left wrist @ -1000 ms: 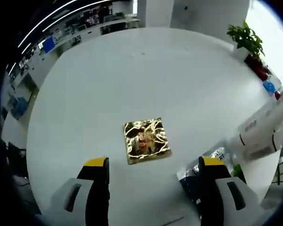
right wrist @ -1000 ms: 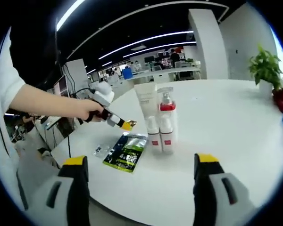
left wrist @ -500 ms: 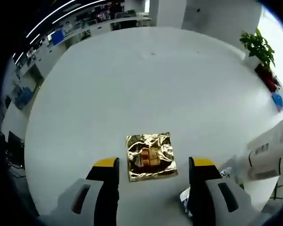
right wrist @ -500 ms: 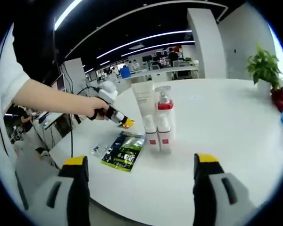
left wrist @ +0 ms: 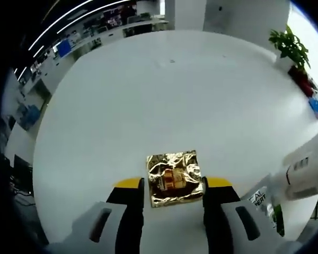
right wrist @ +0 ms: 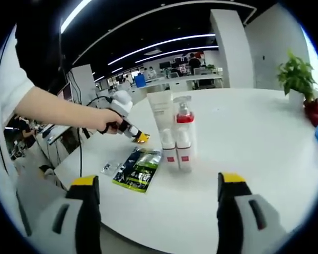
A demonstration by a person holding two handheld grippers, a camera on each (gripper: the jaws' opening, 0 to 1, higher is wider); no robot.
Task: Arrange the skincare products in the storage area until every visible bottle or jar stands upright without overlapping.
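My left gripper [left wrist: 171, 186] sits low over the white counter [left wrist: 164, 95], its yellow-tipped jaws narrowed around a square gold foil sachet [left wrist: 174, 178] that lies flat between them. The jaw tips stand just beside the sachet's left and right edges; whether they actually press on it I cannot tell. To the right in the left gripper view, a white tube [left wrist: 307, 169] leans into the picture, and below it is part of a printed packet [left wrist: 261, 197].

My right gripper [right wrist: 159, 186] is held back from the counter edge with its jaws wide apart and nothing between them. Ahead of it in the right gripper view, the skincare products stand upright in a tight cluster: a tall white tube [right wrist: 162, 112], a pump bottle with a red collar [right wrist: 183, 120], and two small white bottles with red labels [right wrist: 178, 148] in front, all close together (some look to be touching). Just left of them a dark green sachet [right wrist: 137, 169] lies flat, with a small clear packet [right wrist: 111, 168] beside it. Farther left, my hand [right wrist: 107, 122] holds the left gripper down near the counter. A potted plant [right wrist: 298, 79] stands at the far right.
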